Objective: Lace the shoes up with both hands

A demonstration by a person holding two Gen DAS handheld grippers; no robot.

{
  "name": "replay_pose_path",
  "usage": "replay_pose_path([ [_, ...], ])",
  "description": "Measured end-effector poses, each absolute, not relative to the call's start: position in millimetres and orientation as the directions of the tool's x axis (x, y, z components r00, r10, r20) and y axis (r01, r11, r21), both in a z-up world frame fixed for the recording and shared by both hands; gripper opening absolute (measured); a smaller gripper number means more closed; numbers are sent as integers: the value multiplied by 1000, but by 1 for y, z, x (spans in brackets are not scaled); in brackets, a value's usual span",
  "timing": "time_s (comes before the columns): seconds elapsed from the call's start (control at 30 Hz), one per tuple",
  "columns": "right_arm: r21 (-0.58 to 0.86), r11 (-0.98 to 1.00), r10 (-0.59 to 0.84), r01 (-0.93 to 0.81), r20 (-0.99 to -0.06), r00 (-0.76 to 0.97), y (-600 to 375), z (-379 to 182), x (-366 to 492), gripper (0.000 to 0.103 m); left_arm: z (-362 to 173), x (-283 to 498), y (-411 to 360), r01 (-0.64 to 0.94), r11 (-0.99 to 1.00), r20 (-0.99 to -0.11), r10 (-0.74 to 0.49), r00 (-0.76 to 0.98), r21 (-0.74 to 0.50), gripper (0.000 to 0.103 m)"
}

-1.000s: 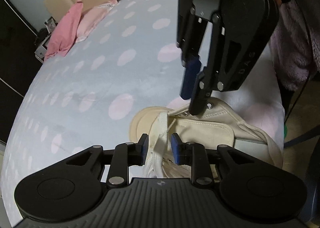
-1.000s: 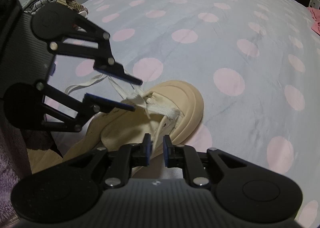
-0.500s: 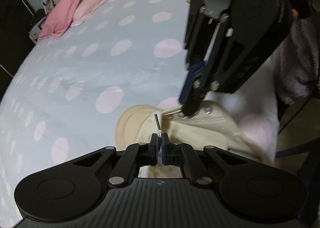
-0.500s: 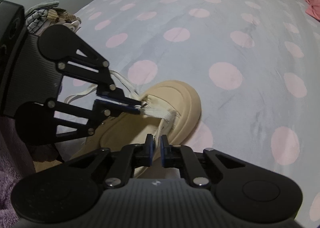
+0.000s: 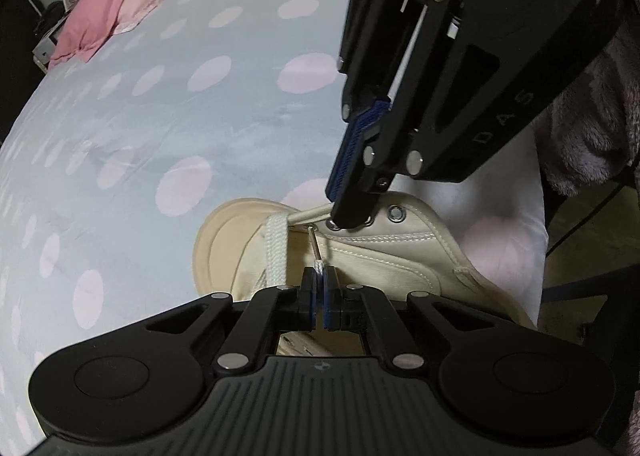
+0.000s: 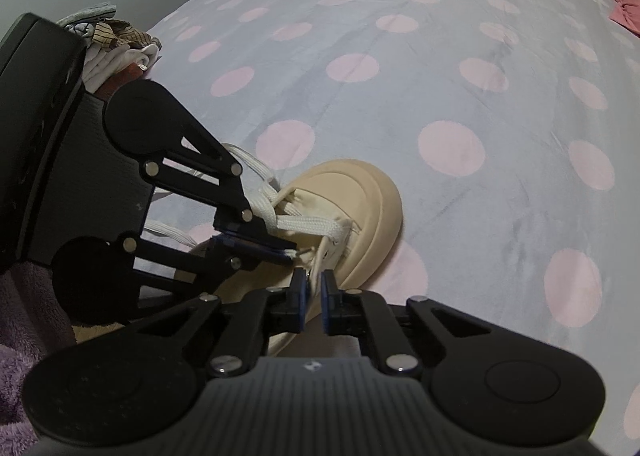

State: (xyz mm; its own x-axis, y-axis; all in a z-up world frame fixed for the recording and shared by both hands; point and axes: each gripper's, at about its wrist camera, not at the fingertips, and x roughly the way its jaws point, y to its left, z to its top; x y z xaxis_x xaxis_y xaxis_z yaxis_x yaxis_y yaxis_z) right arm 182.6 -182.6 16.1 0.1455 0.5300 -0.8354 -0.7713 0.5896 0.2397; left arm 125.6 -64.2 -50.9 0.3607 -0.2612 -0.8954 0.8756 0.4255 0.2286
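Observation:
A cream canvas shoe lies on the bed with its toe cap pointing away. My left gripper is shut on the end of the white lace, and the aglet sticks up out of the pads. In the right wrist view the left gripper reaches in from the left over the tongue. My right gripper is shut on the shoe's eyelet flap. From the left wrist view the right gripper comes down from above onto the eyelet row.
The shoe rests on a pale blue sheet with pink dots, close to the bed's edge. Pink clothes lie at the far end and a pile of folded clothes at the side. A fuzzy purple sleeve hangs at the right.
The left jaws have closed on the lace end and the gripper has sunk closer to the shoe. The right jaws have narrowed onto the eyelet flap and stayed where they were.

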Motion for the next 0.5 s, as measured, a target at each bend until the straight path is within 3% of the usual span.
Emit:
replay_pose_path([
  [0.5, 239, 609, 528, -756, -834, 161, -176, 16, 168, 9, -51, 123, -68, 875, 403, -881, -264, 392, 268, 1],
])
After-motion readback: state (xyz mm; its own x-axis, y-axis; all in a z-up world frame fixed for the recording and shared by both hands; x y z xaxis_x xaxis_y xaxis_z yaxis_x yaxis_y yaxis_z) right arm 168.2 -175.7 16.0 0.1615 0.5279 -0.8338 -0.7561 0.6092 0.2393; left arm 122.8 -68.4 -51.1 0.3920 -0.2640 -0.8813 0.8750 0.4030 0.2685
